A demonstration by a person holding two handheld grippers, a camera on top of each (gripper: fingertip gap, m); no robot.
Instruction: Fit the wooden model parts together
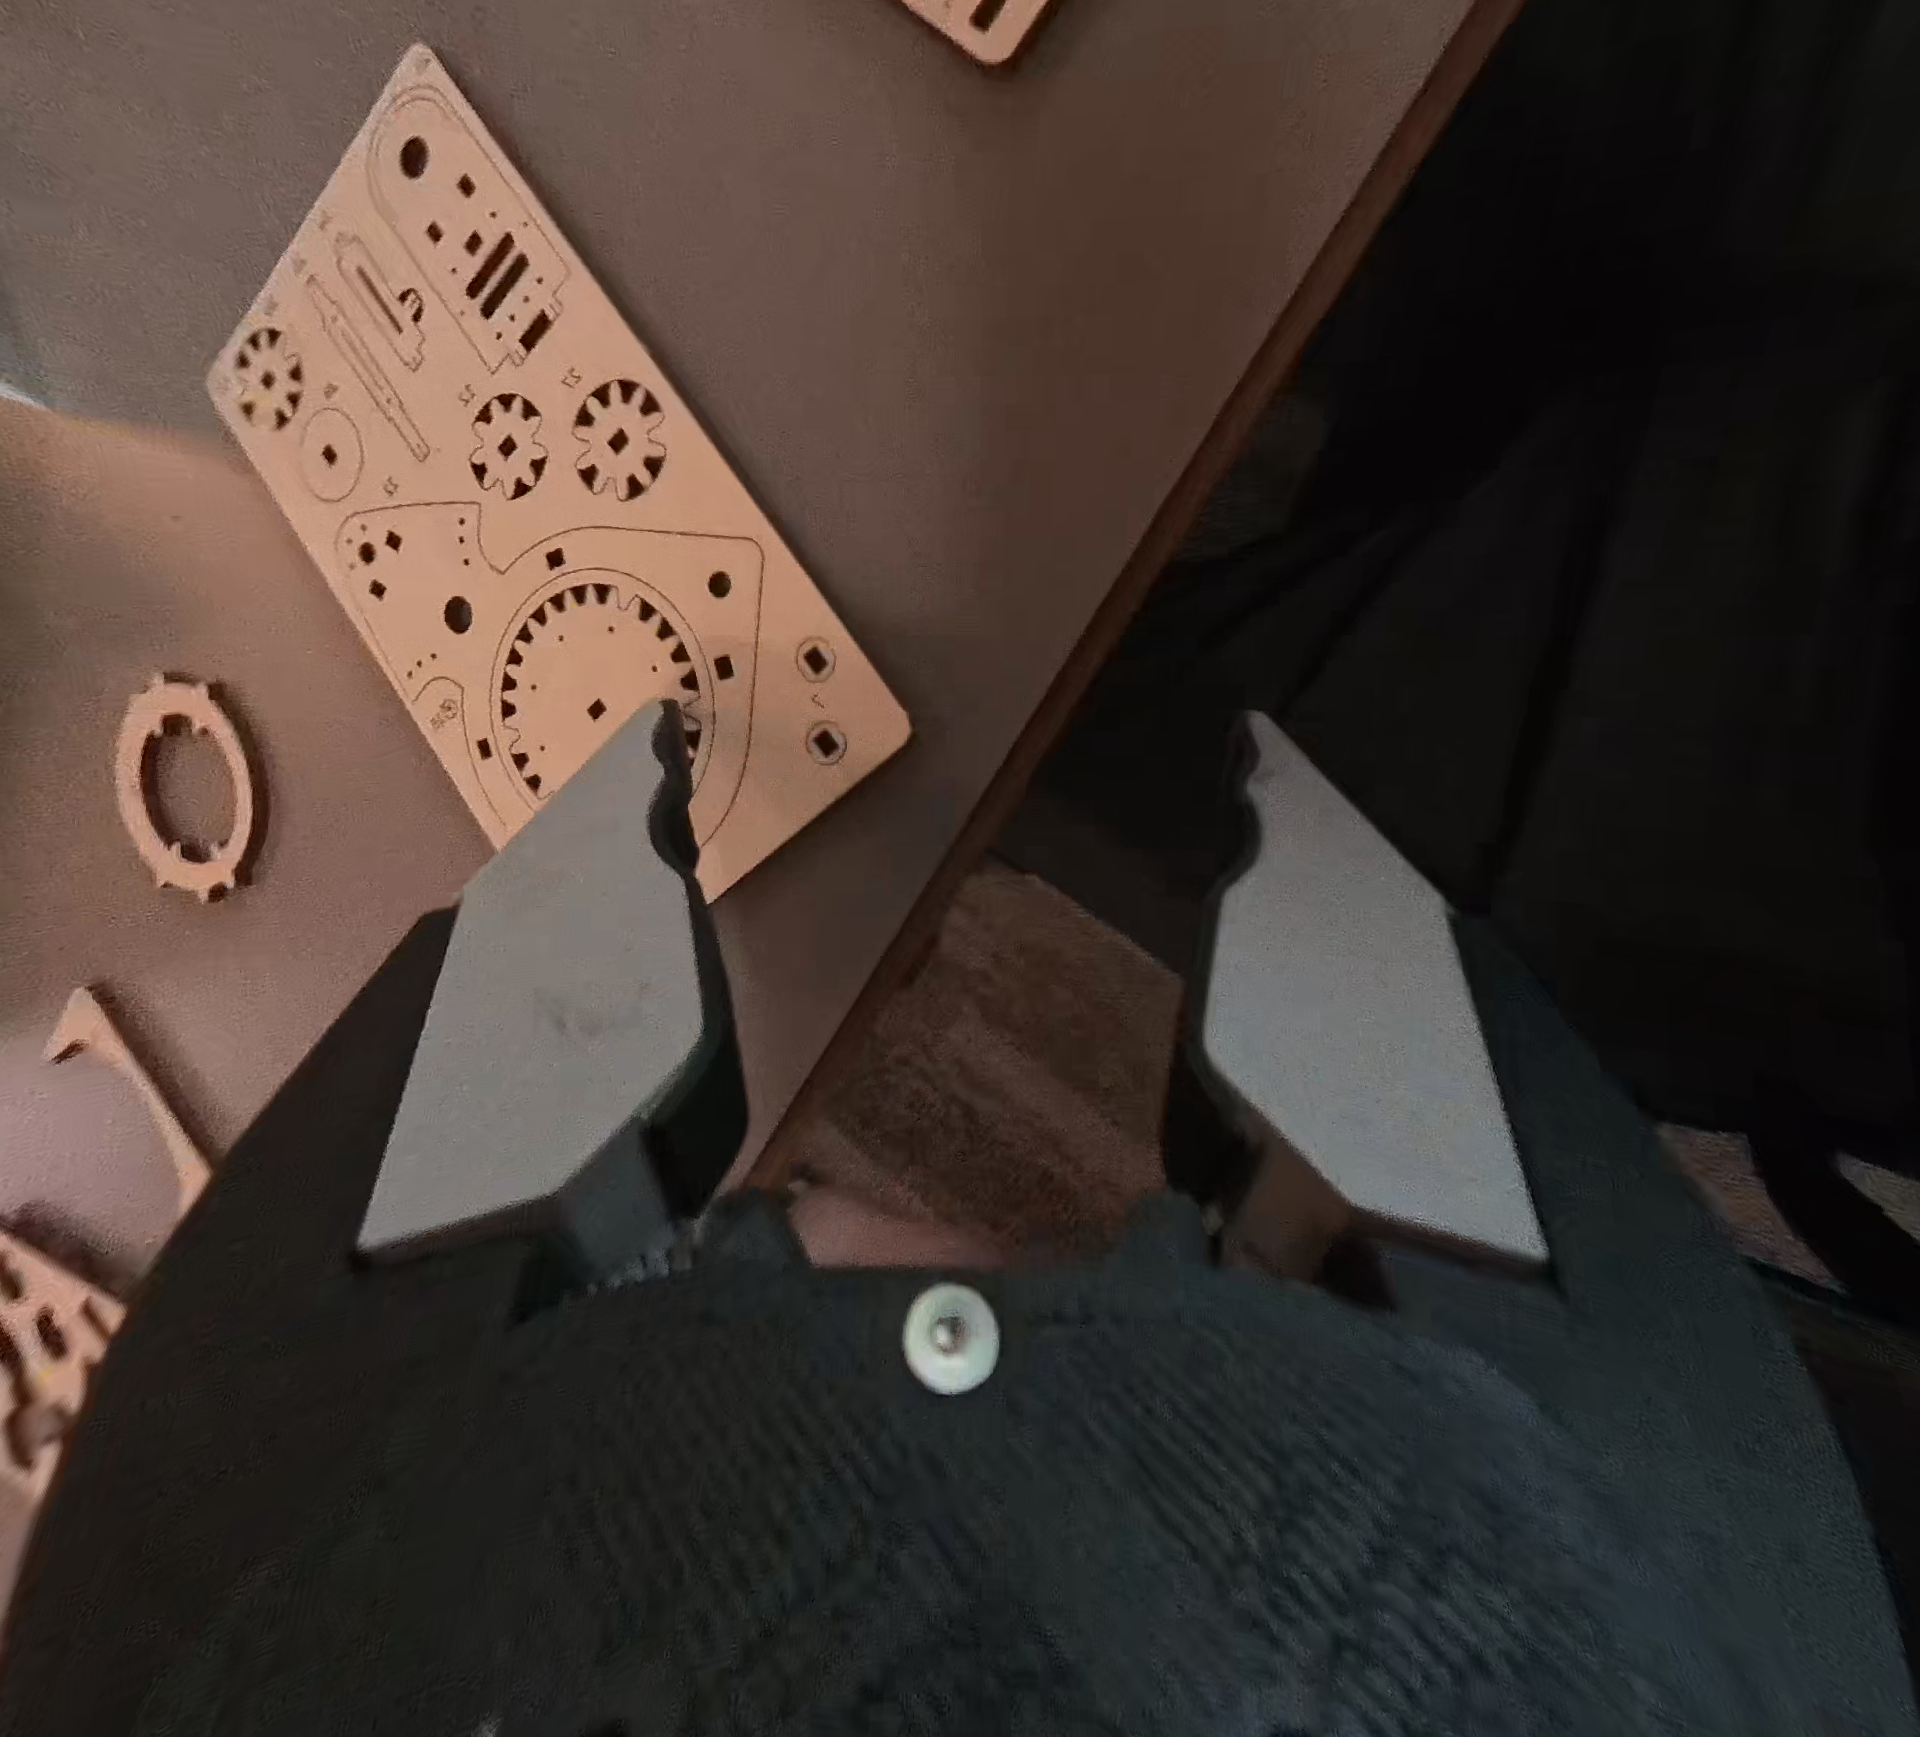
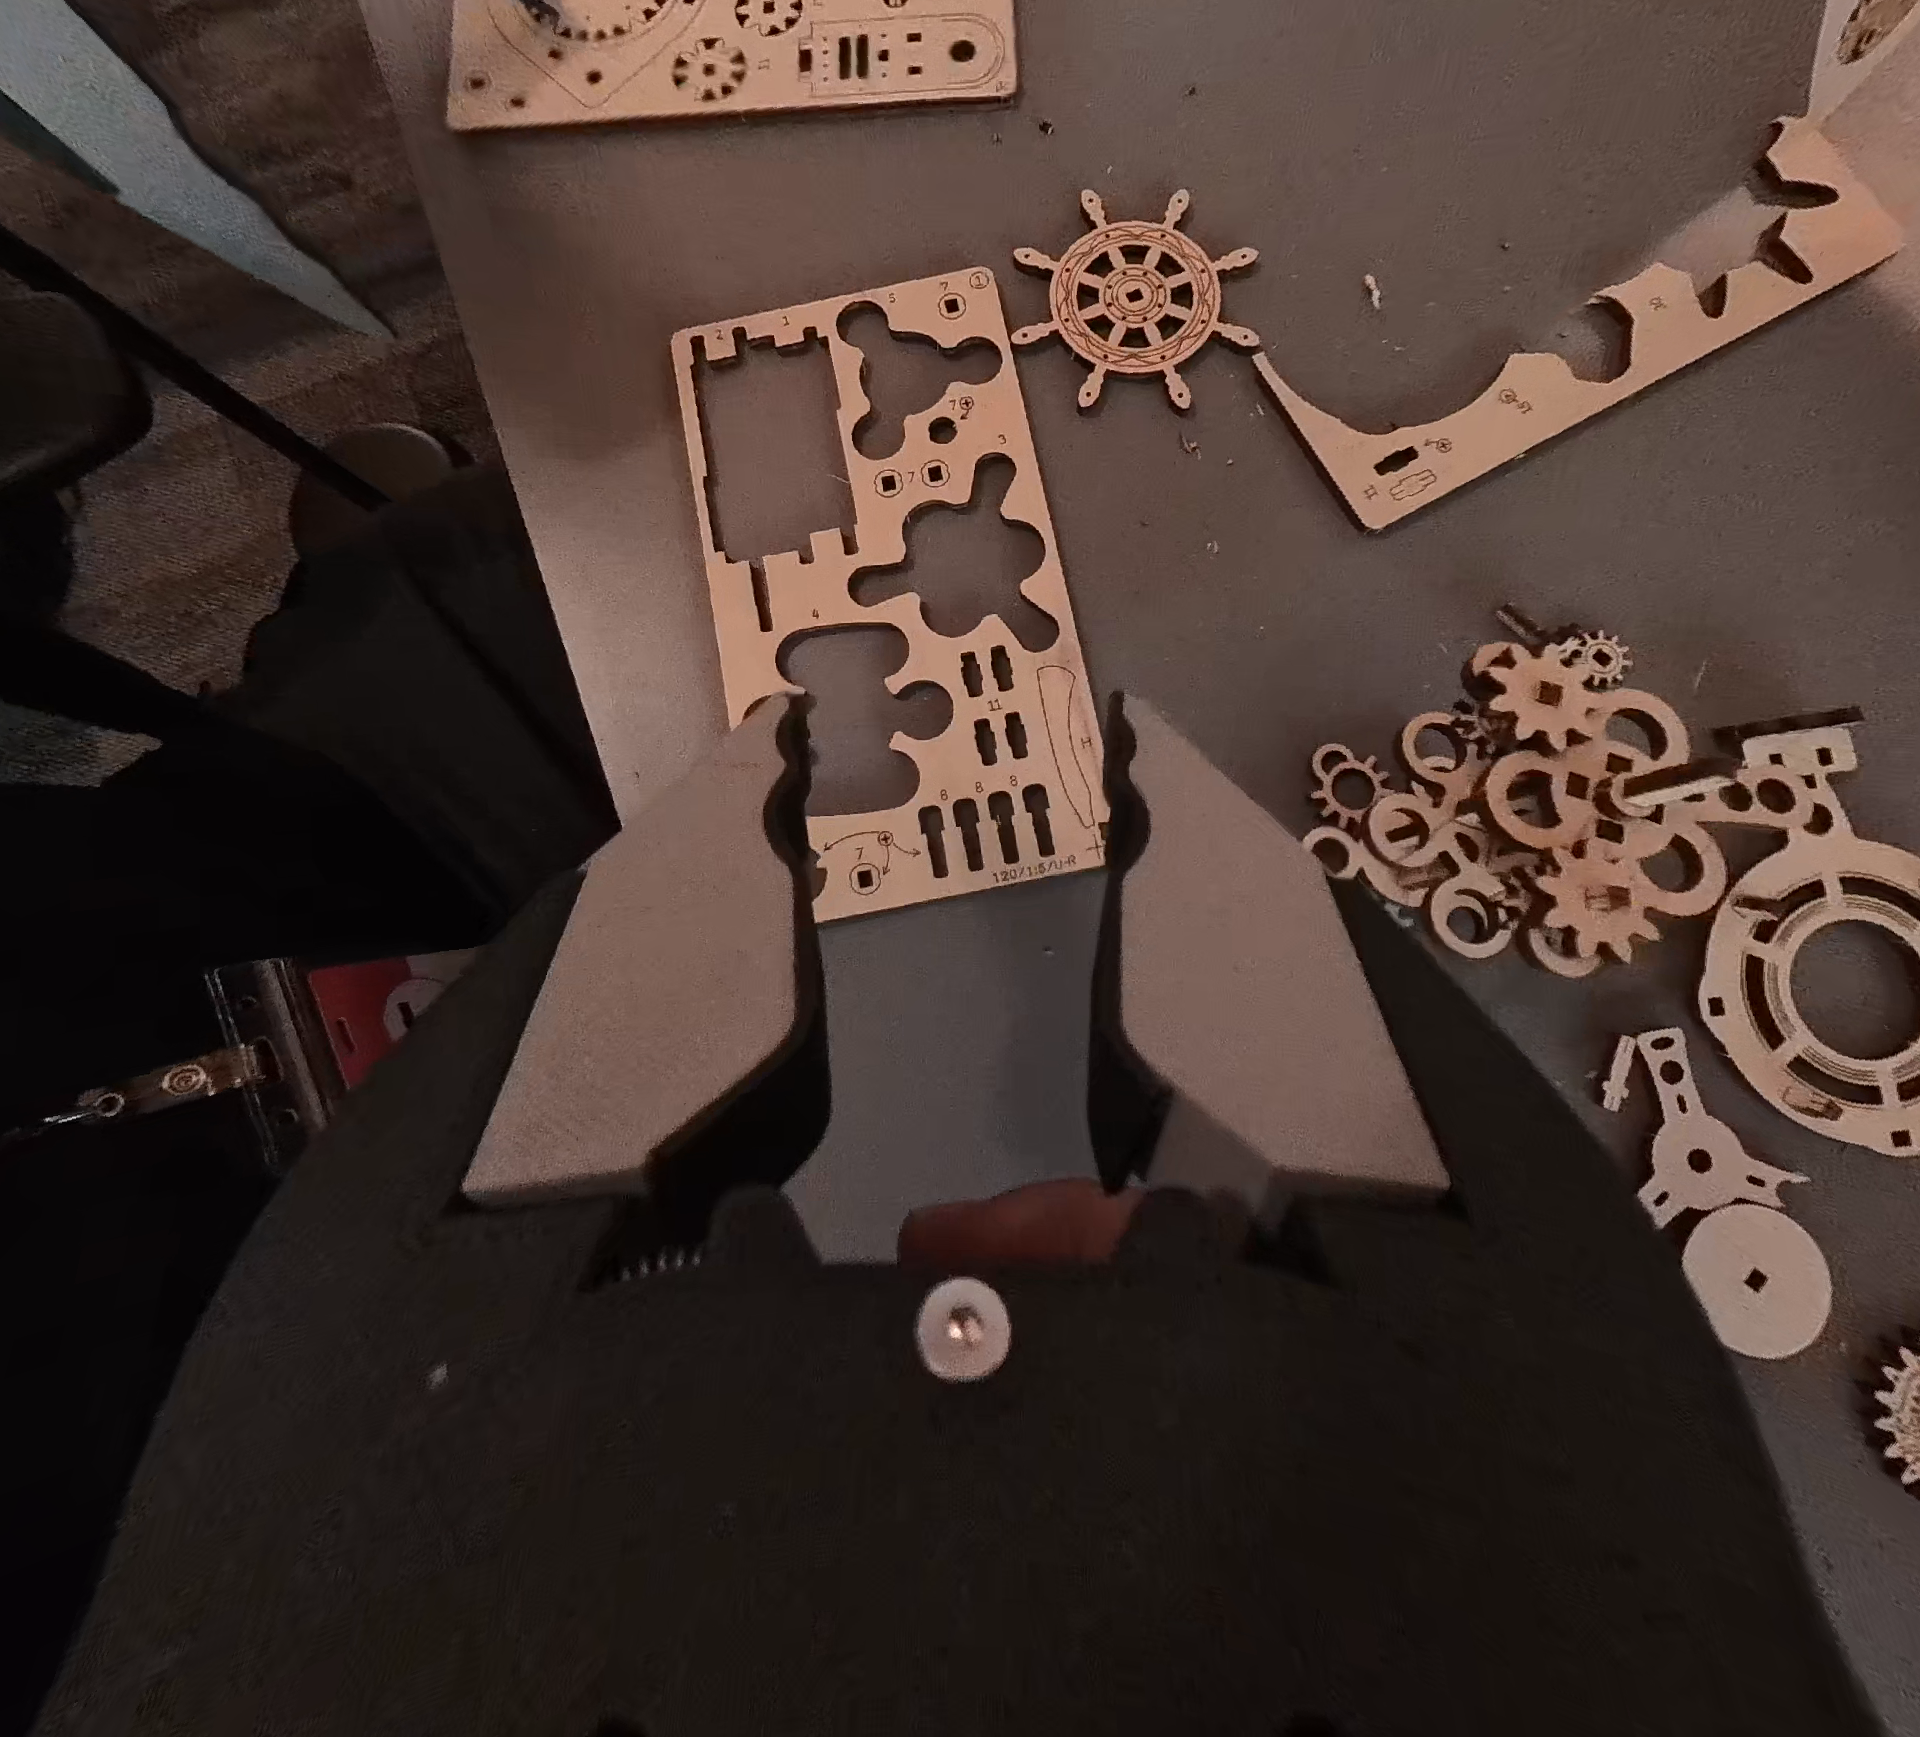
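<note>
The left claw [image 1: 956,731] gapes empty, one fingertip [image 1: 665,721] over the uncut gear sheet [image 1: 540,482] and the other past the bench [image 1: 831,253] edge. The right claw [image 2: 956,711] is likewise spread and empty, pointing down over the punched-out sheet [image 2: 914,565]. Beyond lie a ship's wheel [image 2: 1135,300] and (to the right) a heap of loose gears [image 2: 1538,814].

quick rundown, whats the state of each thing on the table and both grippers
left gripper: open, empty, one fingertip over the gear sheet
right gripper: open, empty
gear sheet: flat, parts still in
punched sheet: flat, mostly emptied
ship wheel: loose, flat
gear pile: heaped, loose
</note>
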